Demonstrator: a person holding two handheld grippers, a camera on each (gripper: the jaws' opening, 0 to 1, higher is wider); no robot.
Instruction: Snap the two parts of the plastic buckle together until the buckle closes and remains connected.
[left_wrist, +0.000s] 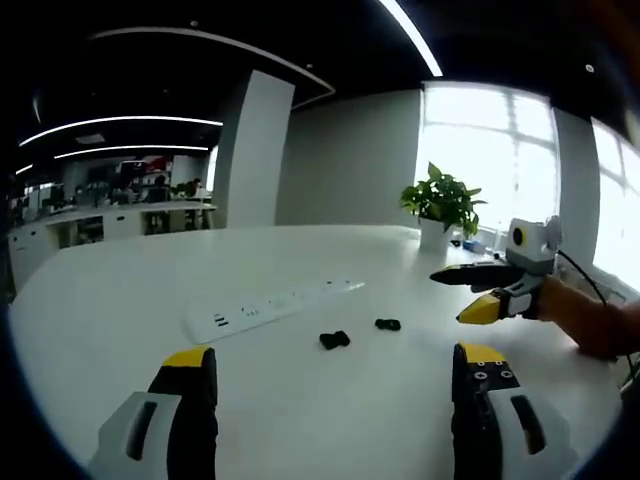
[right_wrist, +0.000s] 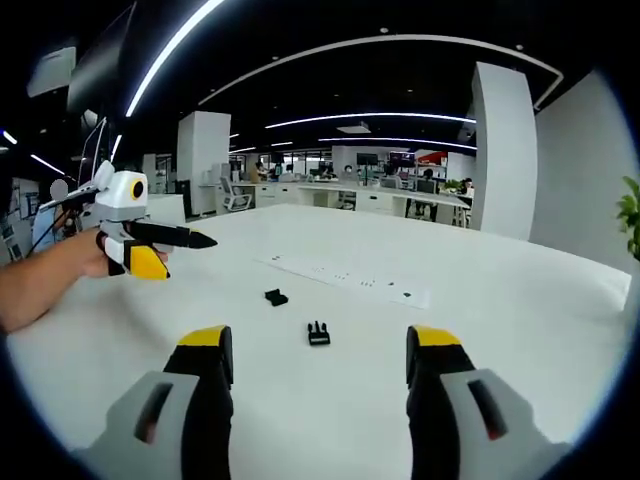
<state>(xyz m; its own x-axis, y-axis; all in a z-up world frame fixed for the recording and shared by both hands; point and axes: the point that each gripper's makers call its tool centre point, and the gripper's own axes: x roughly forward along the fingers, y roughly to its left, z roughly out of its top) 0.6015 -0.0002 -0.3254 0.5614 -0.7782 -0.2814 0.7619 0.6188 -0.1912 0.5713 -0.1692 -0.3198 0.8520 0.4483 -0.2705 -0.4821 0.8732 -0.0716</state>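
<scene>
Two small black plastic buckle parts lie apart on the white table. In the left gripper view one buckle part (left_wrist: 334, 339) is nearer and the other buckle part (left_wrist: 387, 324) sits a little to its right. In the right gripper view the pronged part (right_wrist: 318, 333) lies ahead of my jaws and the other part (right_wrist: 276, 297) lies farther left. My left gripper (left_wrist: 333, 372) is open above the table, short of the parts, and also appears as the left gripper (right_wrist: 166, 251) held by a hand. My right gripper (right_wrist: 318, 356) is open and empty, seen too as the right gripper (left_wrist: 458, 294).
A long white power strip (left_wrist: 272, 308) lies just beyond the buckle parts, also seen as the strip (right_wrist: 348, 278). A potted green plant (left_wrist: 441, 208) stands at the table's far edge by the windows. Desks and a white pillar (right_wrist: 500, 150) stand behind the table.
</scene>
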